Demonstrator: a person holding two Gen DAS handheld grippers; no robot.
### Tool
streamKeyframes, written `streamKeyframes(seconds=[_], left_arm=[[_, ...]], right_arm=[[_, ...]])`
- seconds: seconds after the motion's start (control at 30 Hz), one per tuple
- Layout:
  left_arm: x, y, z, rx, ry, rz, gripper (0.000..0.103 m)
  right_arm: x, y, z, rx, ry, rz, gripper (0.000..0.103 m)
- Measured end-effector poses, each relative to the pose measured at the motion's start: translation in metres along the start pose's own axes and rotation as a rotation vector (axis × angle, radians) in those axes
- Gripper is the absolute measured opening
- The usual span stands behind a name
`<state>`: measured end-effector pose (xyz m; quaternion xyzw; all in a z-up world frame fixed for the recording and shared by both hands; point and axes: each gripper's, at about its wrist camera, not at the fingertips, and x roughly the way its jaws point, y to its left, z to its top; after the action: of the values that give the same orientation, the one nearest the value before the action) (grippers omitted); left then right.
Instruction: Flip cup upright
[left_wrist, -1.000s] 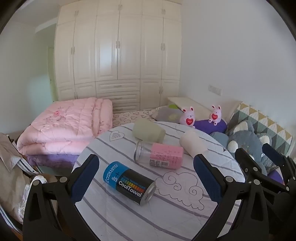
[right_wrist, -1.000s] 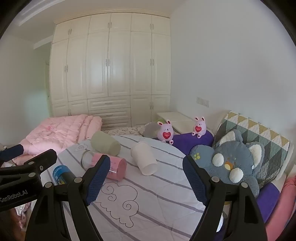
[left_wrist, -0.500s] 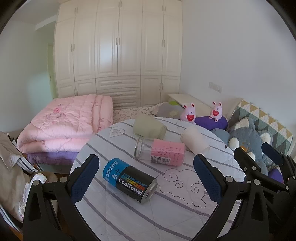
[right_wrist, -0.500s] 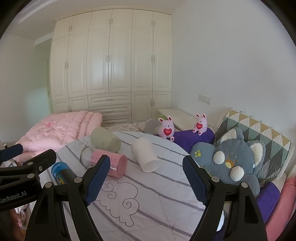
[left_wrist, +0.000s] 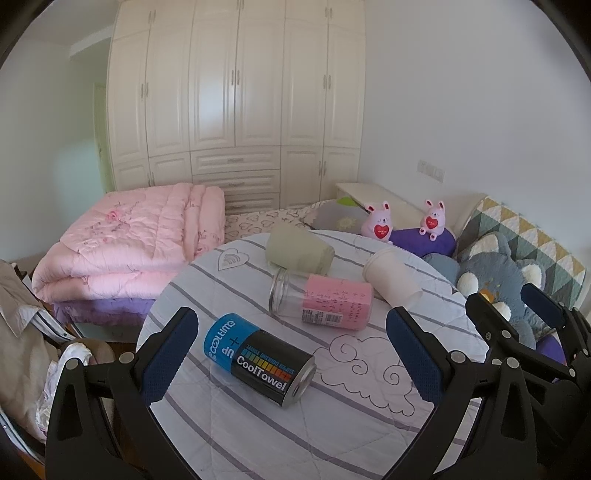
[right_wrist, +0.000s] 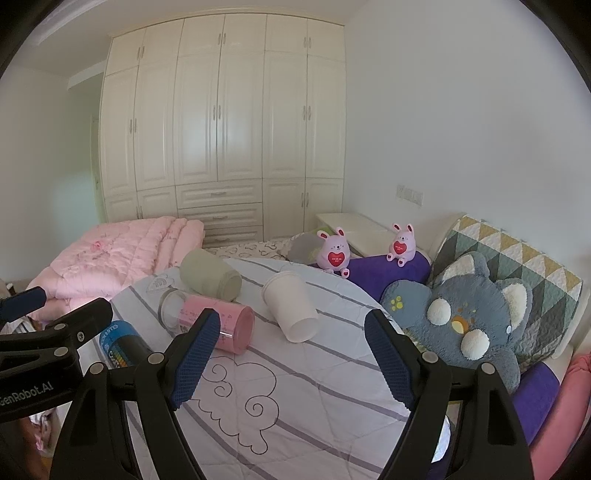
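The left gripper (left_wrist: 291, 354) is spread wide and holds nothing; its two blue pads stand far apart above the near part of the round table (left_wrist: 354, 435). Between them, slightly toward 10 o'clock, lies the CoolTowel can (left_wrist: 258, 360) on its side, not touched by either pad. The right gripper (right_wrist: 291, 354) is also spread wide and empty, and it hovers over the cloud drawing on the striped cloth.

From the right gripper, the white cup (right_wrist: 291, 310) is at 12 o'clock, just past the finger tips. It lies on its side on the cloth, with the open mouth toward the camera and a little to the right. In the left wrist view the same cup (left_wrist: 391, 282) is at 1 o'clock, near the right pad but apart from it.

At 11 o'clock from the right gripper lies the glass jar with a pink label (right_wrist: 210, 319), also on its side; its left pad hides part of it. Just behind the jar is the green cup (right_wrist: 210, 278), on its side too, very near the jar, and I cannot tell if they touch.

Further out, at 2 o'clock, a grey plush toy (right_wrist: 469, 314) leans on a patterned pillow (right_wrist: 517, 258). Two small pink bunnies (right_wrist: 334, 253) sit on a purple cushion at 1 o'clock. At 10 o'clock a folded pink quilt (right_wrist: 122, 254) lies, and a white wardrobe (right_wrist: 221, 129) fills the wall at 12 o'clock.
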<state>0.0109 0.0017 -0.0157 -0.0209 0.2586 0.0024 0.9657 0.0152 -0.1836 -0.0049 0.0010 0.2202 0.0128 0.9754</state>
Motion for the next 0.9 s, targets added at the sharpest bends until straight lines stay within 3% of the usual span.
streamKeyframes(seconds=[0.9], left_arm=[[0.019, 0.005, -0.009, 0.008, 0.029, 0.015, 0.103]], right_arm=[[0.02, 0.008, 0.003, -0.016, 0.042, -0.002, 0.082]])
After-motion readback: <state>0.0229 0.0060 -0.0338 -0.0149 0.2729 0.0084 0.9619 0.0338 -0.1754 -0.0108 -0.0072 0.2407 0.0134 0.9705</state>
